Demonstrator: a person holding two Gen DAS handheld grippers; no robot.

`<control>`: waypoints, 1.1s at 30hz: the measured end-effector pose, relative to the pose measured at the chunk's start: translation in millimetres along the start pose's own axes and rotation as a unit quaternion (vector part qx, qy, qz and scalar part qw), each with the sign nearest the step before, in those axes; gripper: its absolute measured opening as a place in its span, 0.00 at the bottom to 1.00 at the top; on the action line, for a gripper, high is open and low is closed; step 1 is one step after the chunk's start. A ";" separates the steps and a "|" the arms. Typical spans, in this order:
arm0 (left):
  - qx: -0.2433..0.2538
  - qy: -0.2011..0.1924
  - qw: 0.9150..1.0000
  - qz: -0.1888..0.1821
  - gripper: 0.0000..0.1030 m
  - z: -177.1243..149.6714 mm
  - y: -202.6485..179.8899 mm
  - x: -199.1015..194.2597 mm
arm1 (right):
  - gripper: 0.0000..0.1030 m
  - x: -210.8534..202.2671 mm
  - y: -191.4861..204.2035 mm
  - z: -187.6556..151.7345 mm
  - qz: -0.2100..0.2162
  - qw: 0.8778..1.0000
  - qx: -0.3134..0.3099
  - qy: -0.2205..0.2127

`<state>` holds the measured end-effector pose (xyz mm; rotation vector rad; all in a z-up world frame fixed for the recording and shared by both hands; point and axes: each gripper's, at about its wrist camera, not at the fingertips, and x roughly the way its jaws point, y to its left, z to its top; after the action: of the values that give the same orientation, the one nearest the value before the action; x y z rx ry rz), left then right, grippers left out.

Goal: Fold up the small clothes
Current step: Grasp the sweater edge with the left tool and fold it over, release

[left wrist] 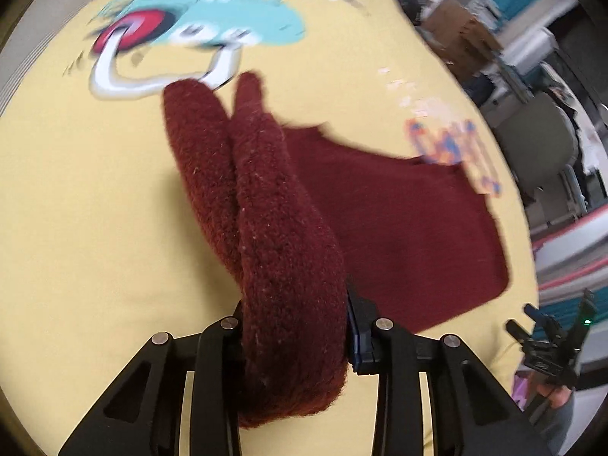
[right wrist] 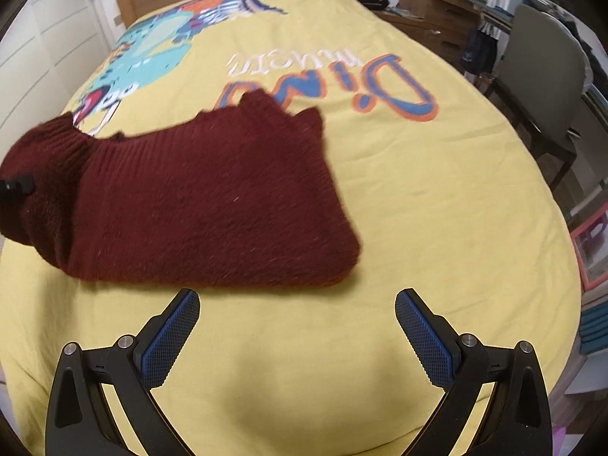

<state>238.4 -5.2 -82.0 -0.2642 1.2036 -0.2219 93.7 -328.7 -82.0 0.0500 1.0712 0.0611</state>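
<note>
Maroon knit fills the left wrist view, a thick bunched fold of the sweater clamped in the left gripper and lifted off the yellow bedspread, apparently to carry it over, while the right view shows the right gripper spread wide, holding nothing, just short of the sweater's flat body.

Sweater on bedspread, left of right gripper; chair probably beside bed, right.
</note>
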 end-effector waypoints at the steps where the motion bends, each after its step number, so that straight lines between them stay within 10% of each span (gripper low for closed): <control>1: 0.006 -0.001 1.000 -0.007 0.27 4.9 -14.3 -3.7 | 1.00 -2.6 -5.3 1.4 0.000 1.000 0.005 -0.002; 17: 0.144 0.031 0.989 -0.014 0.25 36.3 -244.5 93.2 | 1.00 -27.3 -91.9 4.0 -0.013 0.997 0.070 -0.020; 24: 0.159 0.063 0.983 0.068 0.27 12.9 -271.3 152.2 | 1.00 -8.4 -105.7 -12.1 -0.014 0.996 0.082 0.016; 33: 0.136 0.088 0.984 0.067 0.45 14.5 -271.7 163.1 | 1.00 -8.5 -107.5 -13.8 -0.010 0.997 0.079 0.016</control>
<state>300.3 -311.7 -135.6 0.0771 1.3433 -0.2933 80.3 -436.5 -88.7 0.1823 1.1077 -0.0408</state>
